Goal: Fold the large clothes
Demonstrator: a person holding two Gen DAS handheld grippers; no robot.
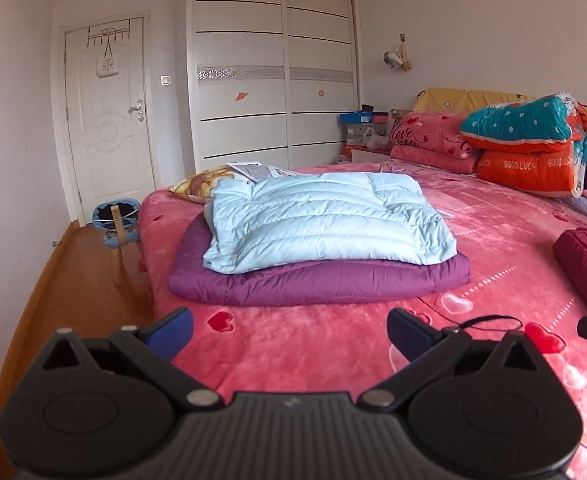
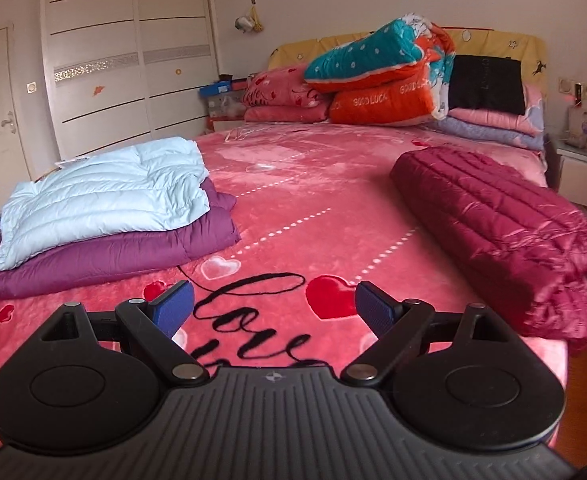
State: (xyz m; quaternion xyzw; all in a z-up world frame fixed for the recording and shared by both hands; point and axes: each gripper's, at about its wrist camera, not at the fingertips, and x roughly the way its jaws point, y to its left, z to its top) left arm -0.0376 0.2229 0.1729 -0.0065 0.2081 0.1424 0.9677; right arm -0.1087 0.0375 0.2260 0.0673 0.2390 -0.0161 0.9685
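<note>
Left gripper point(image 1: 289, 334): blue pads spread wide, holding nothing, poised over the pink bed cover near the bed's foot edge
Right gripper point(image 2: 274, 308): fingers spread apart, empty, above the "love" lettering and red heart at the foot edge
Light blue down jacket point(image 2: 105, 196): folded, lying on top of the purple jacket
Purple jacket point(image 2: 133, 248): folded flat on the bed point(image 2: 293, 184), toward its left foot corner
Maroon quilted jacket point(image 2: 505, 220): lying along the bed's right edge, its near end rumpled and hanging over the corner
Folded blankets point(image 2: 377, 80): stacked at the head edge against the yellow headboard point(image 2: 493, 46)
Wardrobe point(image 1: 273, 68): white, beyond the bed's left side
</note>
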